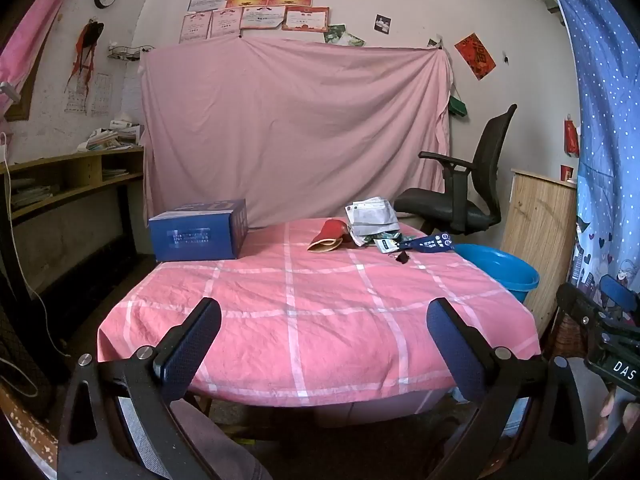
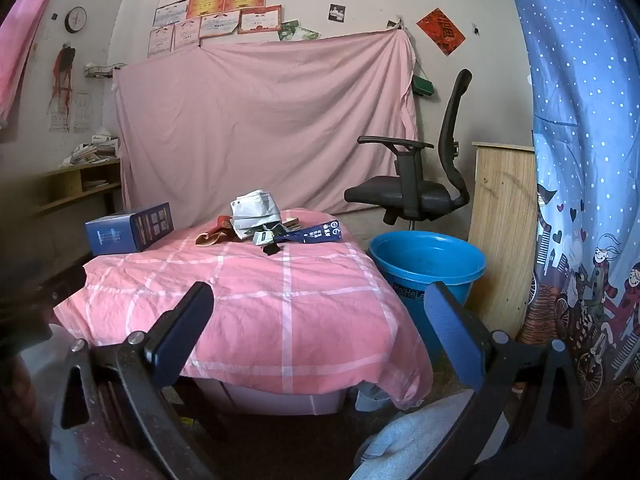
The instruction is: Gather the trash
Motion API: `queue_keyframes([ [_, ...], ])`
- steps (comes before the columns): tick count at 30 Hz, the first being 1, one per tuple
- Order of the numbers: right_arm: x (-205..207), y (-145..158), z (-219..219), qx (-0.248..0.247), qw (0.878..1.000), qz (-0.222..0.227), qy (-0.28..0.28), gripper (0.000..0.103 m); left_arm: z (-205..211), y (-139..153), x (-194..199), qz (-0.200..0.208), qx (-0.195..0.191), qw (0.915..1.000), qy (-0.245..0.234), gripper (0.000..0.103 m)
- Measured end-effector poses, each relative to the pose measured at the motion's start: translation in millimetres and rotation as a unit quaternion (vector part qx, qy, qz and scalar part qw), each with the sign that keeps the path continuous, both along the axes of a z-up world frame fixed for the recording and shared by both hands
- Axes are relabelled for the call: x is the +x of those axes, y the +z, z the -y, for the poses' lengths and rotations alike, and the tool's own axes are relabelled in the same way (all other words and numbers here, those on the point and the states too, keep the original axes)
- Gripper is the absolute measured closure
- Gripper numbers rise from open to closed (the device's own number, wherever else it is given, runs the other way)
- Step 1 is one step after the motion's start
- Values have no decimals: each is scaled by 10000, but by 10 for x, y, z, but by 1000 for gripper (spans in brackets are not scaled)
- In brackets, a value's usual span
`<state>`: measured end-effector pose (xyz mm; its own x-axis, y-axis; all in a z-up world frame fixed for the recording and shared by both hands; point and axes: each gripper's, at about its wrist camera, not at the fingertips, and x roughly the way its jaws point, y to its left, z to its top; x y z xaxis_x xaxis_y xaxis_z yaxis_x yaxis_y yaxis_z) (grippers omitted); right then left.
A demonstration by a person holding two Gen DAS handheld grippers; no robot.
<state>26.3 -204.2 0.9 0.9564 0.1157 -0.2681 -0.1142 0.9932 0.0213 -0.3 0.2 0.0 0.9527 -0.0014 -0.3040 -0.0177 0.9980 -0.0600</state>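
While both the left gripper (image 1: pixel 324 322) and right gripper (image 2: pixel 318 308) hang wide open and empty short of the table's near edge, a pink checked tablecloth (image 1: pixel 320 320) covers the table. Crumpled paper-and-wrapper trash (image 1: pixel 372 224) lies heaped at its far right, a dark blue cardboard box (image 1: pixel 198 232) far left. A round blue plastic basin (image 2: pixel 428 264) sits on the floor beside the table, before a black mesh office chair (image 2: pixel 424 184) and a hung pink sheet (image 1: pixel 296 128).

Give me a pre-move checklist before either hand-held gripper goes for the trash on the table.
1. Left hand-held gripper open, nothing between the fingers: ok.
2. Right hand-held gripper open and holding nothing: ok.
3. Trash pile in view at the far side of the table, nothing lying in front of it: ok.
4. Blue bucket upright beside the table, mouth open: ok.
5. Grippers within reach of the pile: not ok, both are back at the near edge.
6. Blue box apart from the trash, at the far left corner: ok.
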Motion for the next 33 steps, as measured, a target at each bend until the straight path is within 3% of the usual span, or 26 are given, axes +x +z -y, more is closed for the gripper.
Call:
queue_keyframes([
  [33,-15,13,21,4,10000,-45,1,0,-8,2,-2,-22,-37,10000,17,2],
])
